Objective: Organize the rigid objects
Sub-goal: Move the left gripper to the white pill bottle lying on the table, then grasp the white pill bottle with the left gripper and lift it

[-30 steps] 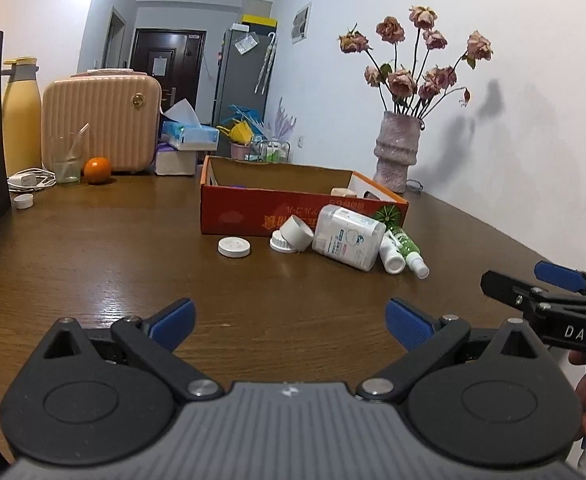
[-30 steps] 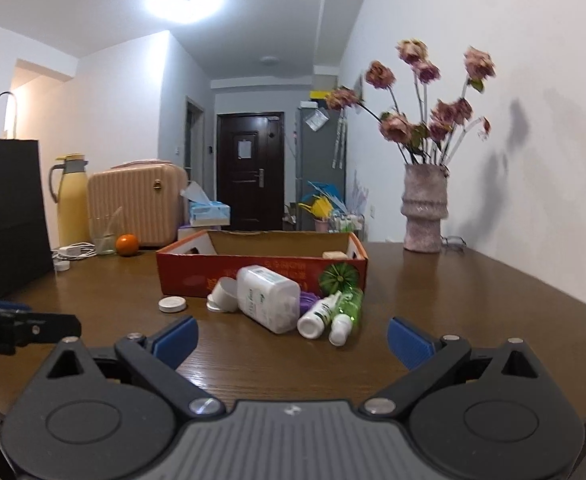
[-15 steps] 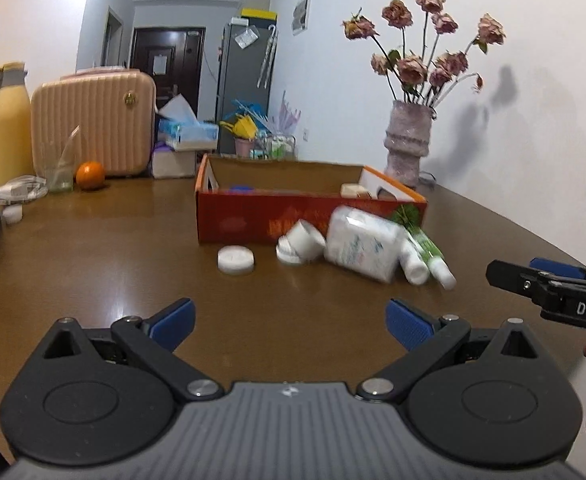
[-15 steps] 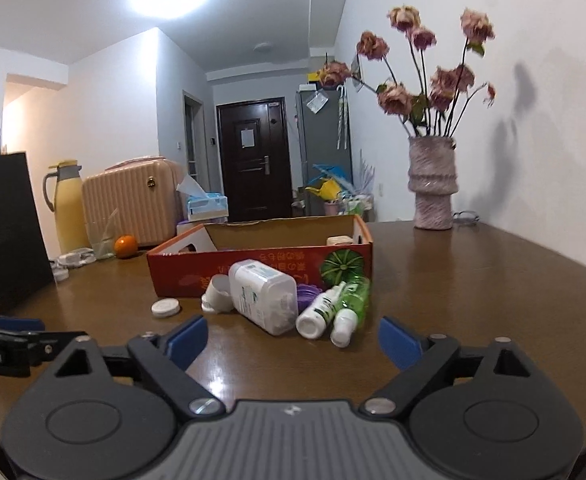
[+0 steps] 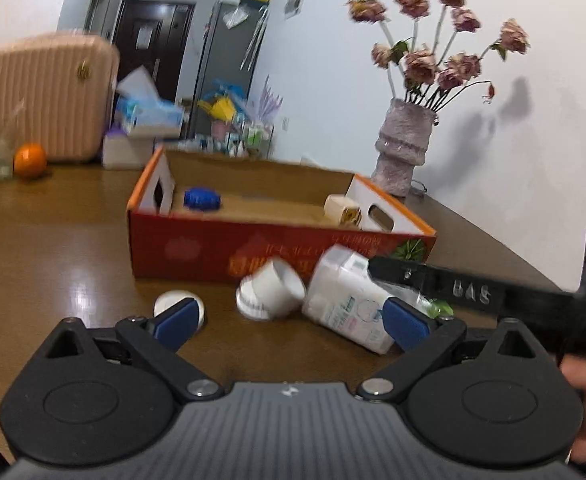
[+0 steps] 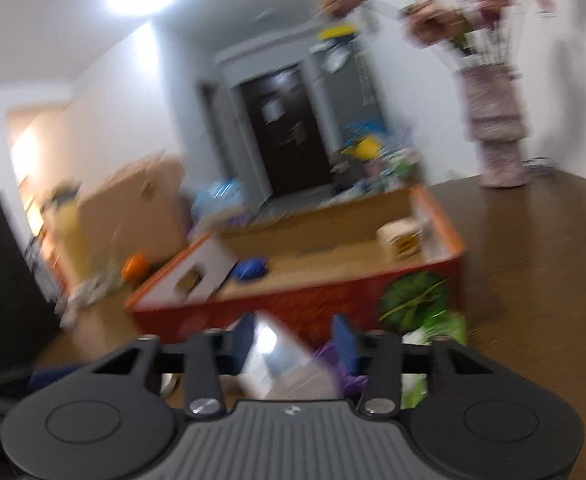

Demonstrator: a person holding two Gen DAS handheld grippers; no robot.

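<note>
Right wrist view smeared by motion throughout; flowers (image 6: pixel 445 20) and suitcase (image 6: pixel 133 208) were mere streaks. White bottle (image 6: pixel 281 364) sat between right gripper (image 6: pixel 293 340) fingers, lower part hidden behind gripper body; contact with pads could not be told. Purple item (image 6: pixel 333 364) beside it unidentifiable. In left wrist view, right gripper finger crossed over bottle (image 5: pixel 349 300), hiding green-capped tubes (image 5: pixel 437 308). Print on red box (image 5: pixel 277 256) unreadable.
</note>
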